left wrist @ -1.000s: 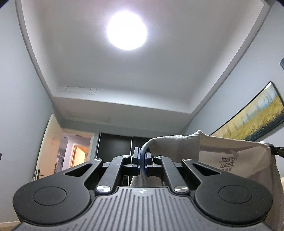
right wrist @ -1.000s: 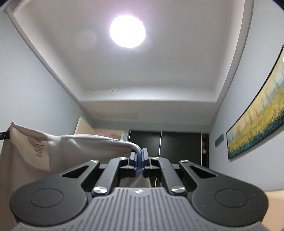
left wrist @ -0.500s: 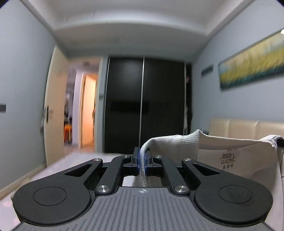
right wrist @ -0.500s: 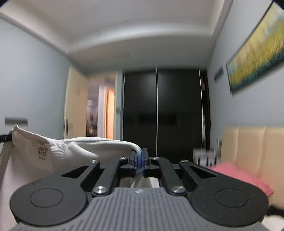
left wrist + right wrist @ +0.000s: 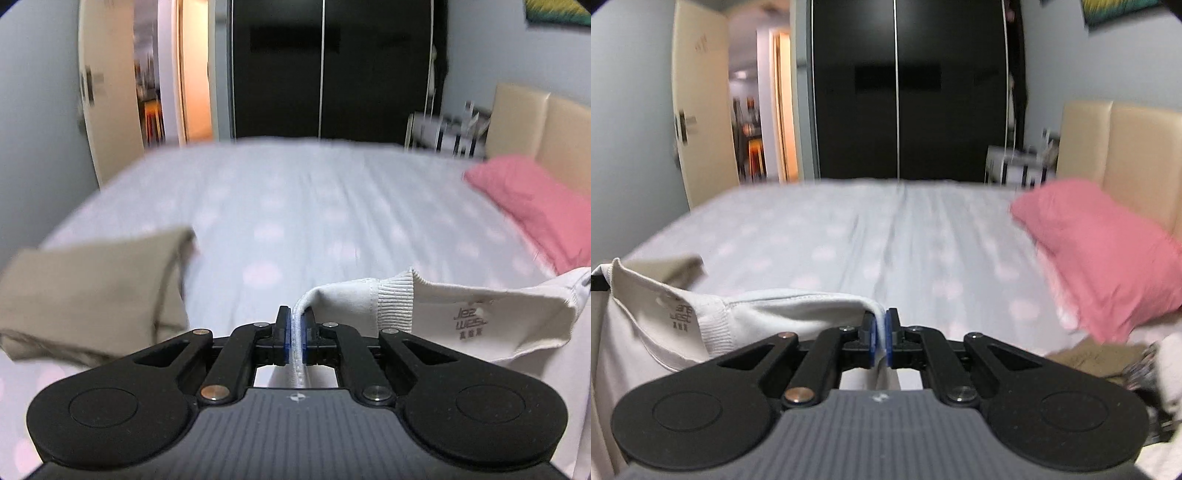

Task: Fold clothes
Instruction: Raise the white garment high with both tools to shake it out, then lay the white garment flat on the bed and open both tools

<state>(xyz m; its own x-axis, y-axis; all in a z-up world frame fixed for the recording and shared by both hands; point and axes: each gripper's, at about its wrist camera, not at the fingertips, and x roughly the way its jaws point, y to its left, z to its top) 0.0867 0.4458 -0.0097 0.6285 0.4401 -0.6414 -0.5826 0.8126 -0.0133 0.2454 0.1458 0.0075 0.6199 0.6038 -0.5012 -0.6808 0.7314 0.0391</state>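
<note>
Both the left gripper (image 5: pixel 294 334) and the right gripper (image 5: pixel 881 338) have their jaws clamped on the shoulder edges of a white shirt (image 5: pixel 436 314), held above the bed (image 5: pixel 295 206). The thin fabric may slip out, or land on the beige garment (image 5: pixel 92 288) at nine o'clock. The shirt's body hangs unseen below; motion blur smears the bed.

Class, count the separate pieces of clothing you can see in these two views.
2. A white cotton shirt hangs pinched between the left claw and right claw; a folded beige garment lies on the bed's left. Dark items at right may hide more.
</note>
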